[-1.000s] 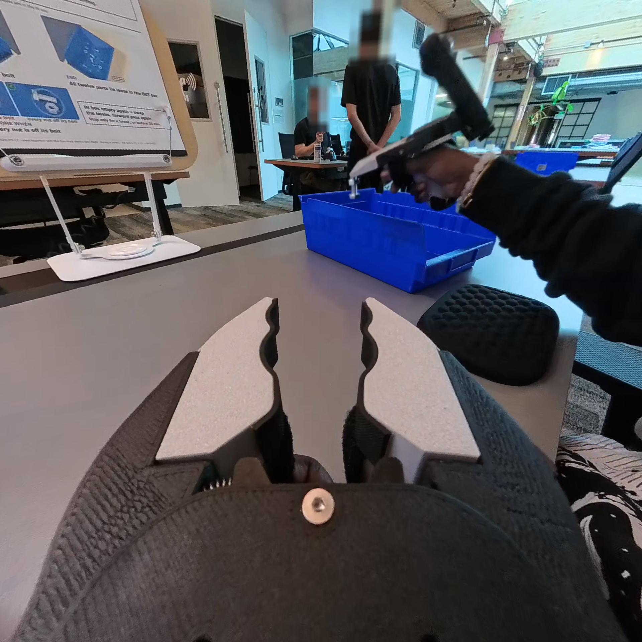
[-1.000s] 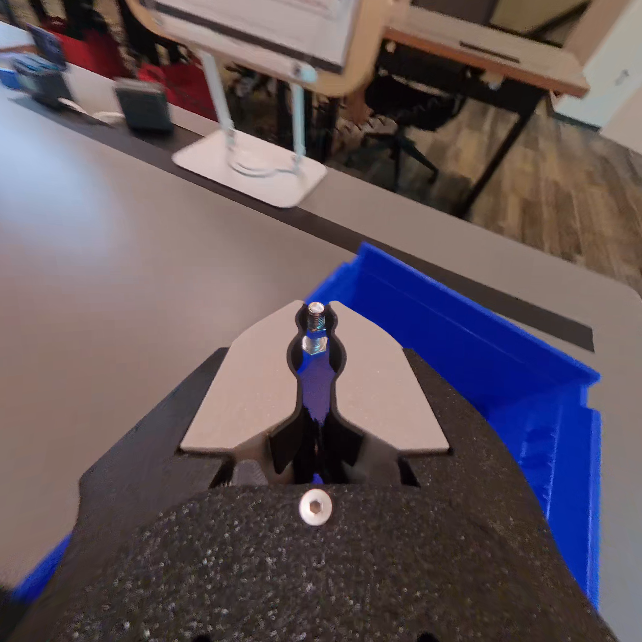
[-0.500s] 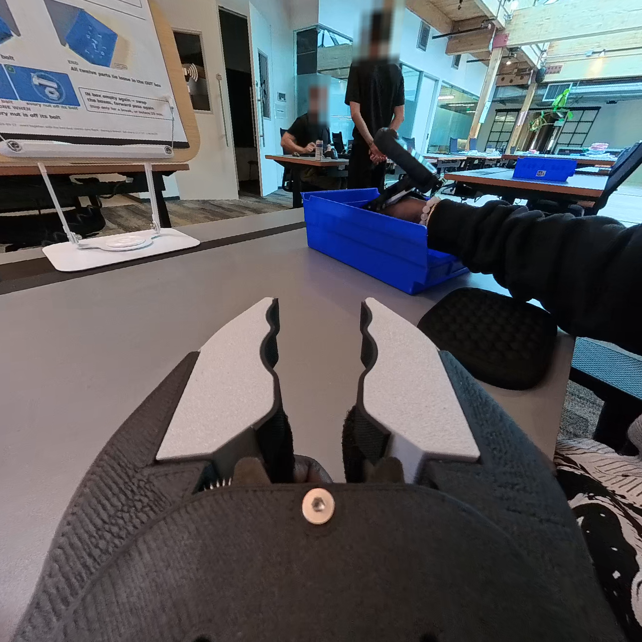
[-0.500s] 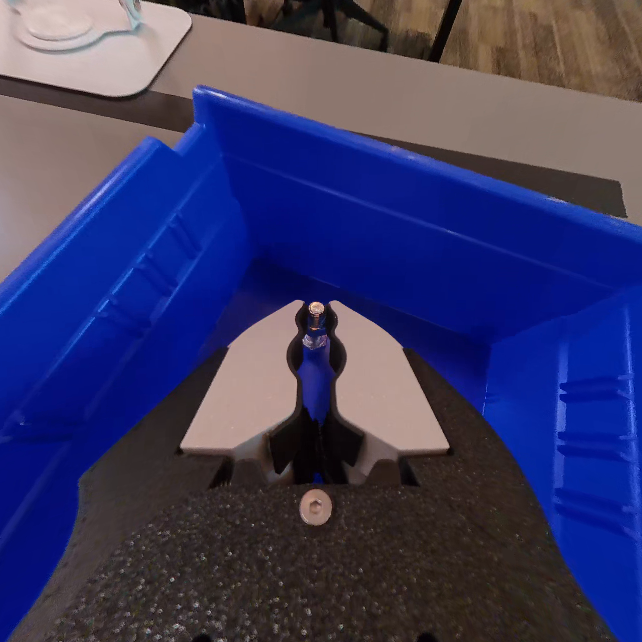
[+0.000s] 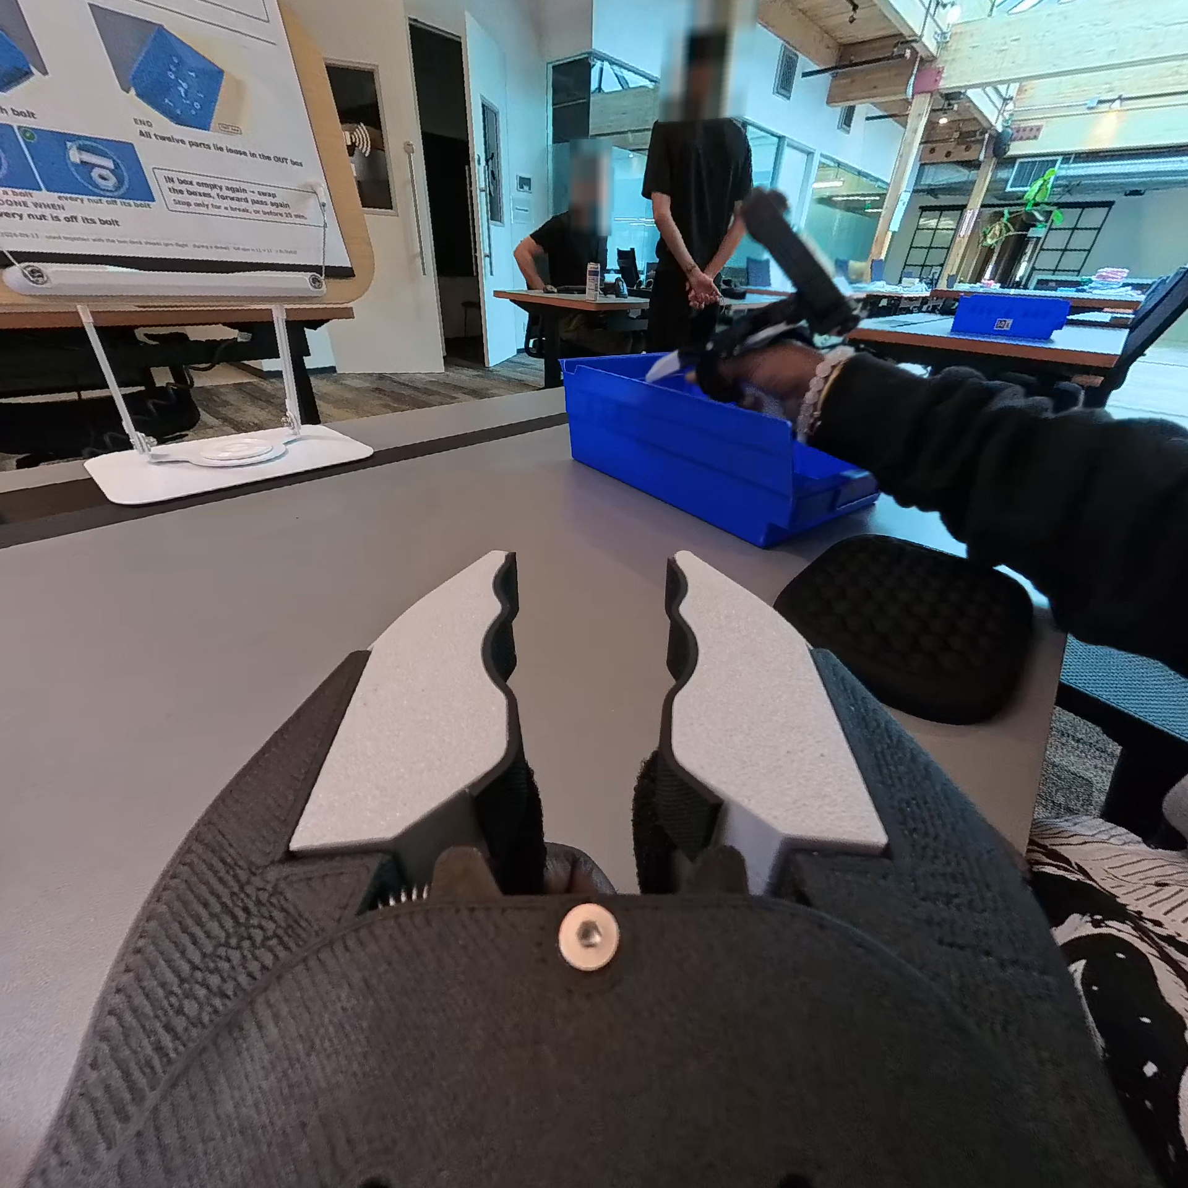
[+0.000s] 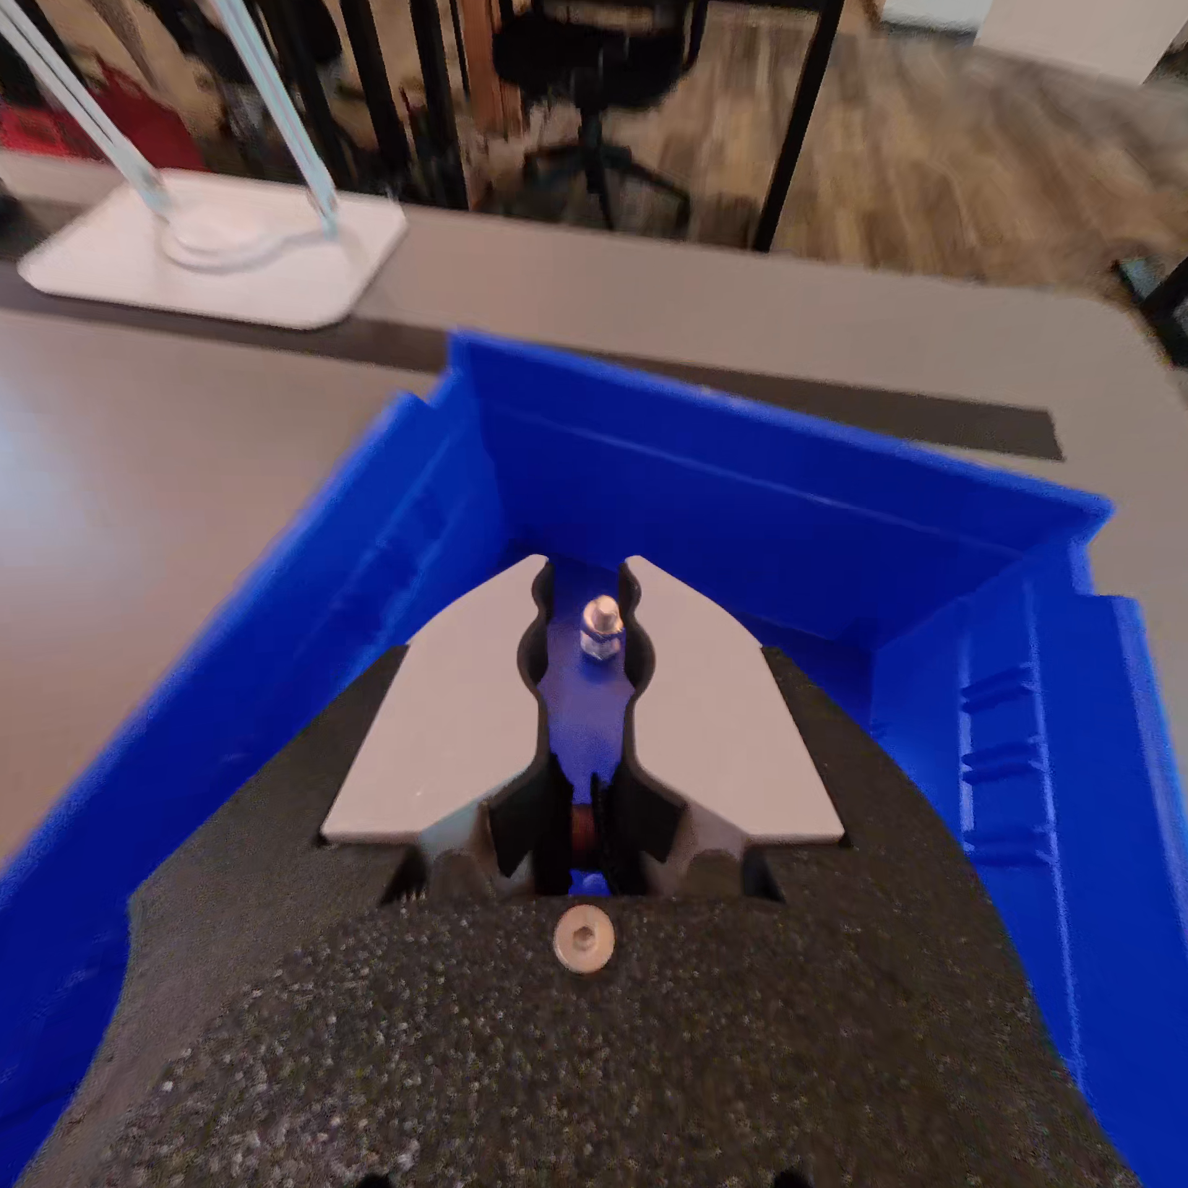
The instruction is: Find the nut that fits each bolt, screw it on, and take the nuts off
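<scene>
- Broadly, grey table (image 5: pixel 270 598) fills both views, w/ white stand base (image 5: pixel 225 459) at far edge.
- Blue bin (image 6: pixel 739 488) sits on table, right of centre.
- Left gripper (image 5: pixel 590 569) hovers low over bare table, fingers spread, nothing between them.
- Right gripper (image 6: pixel 585 566) is over bin, fingers apart.
- Small silver bolt w/ nut (image 6: pixel 601 627) sits between right fingers, gap on left side; contact on right unclear.
</scene>
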`<state>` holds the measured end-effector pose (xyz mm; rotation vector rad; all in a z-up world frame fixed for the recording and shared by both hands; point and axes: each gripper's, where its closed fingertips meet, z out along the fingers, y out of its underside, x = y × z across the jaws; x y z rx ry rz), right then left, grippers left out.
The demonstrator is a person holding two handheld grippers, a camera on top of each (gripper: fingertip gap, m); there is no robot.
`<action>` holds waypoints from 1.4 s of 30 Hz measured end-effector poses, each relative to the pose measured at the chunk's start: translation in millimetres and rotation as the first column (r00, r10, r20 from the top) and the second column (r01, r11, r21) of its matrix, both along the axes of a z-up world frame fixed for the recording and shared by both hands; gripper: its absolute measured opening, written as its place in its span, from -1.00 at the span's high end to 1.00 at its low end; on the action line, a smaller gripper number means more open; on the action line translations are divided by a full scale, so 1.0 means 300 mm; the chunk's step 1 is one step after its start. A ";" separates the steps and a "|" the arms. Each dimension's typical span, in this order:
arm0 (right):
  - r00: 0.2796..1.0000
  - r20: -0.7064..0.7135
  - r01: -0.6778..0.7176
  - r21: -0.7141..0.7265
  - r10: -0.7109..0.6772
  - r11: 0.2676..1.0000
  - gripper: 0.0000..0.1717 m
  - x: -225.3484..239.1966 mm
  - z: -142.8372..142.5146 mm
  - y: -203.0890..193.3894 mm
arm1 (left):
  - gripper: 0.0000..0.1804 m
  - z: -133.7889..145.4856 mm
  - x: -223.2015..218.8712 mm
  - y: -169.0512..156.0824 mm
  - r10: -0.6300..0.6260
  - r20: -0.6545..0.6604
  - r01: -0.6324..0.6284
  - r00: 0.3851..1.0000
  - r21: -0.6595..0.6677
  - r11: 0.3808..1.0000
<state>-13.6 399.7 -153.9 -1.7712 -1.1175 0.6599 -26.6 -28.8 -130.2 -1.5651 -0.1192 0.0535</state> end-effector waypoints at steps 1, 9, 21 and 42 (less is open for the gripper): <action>0.998 -0.057 -0.014 0.021 0.016 1.000 0.74 0.005 0.052 -0.033 | 0.51 0.000 -0.001 0.000 0.001 0.001 -0.001 1.000 0.001 1.000; 0.843 -0.408 -0.268 0.249 0.351 0.931 0.61 0.133 0.354 -0.548 | 0.51 0.015 -0.004 -0.009 -0.016 0.029 0.016 0.999 0.003 1.000; 0.689 -0.407 -0.502 0.329 0.600 0.800 0.64 0.256 0.125 -0.926 | 0.51 0.195 -0.362 -0.335 0.191 -0.162 -0.236 0.968 -0.328 0.915; 0.650 -0.456 -0.486 0.366 0.608 0.794 0.66 0.277 0.147 -0.930 | 0.65 -0.246 -1.226 -0.786 0.605 0.052 -0.065 0.794 -0.983 0.170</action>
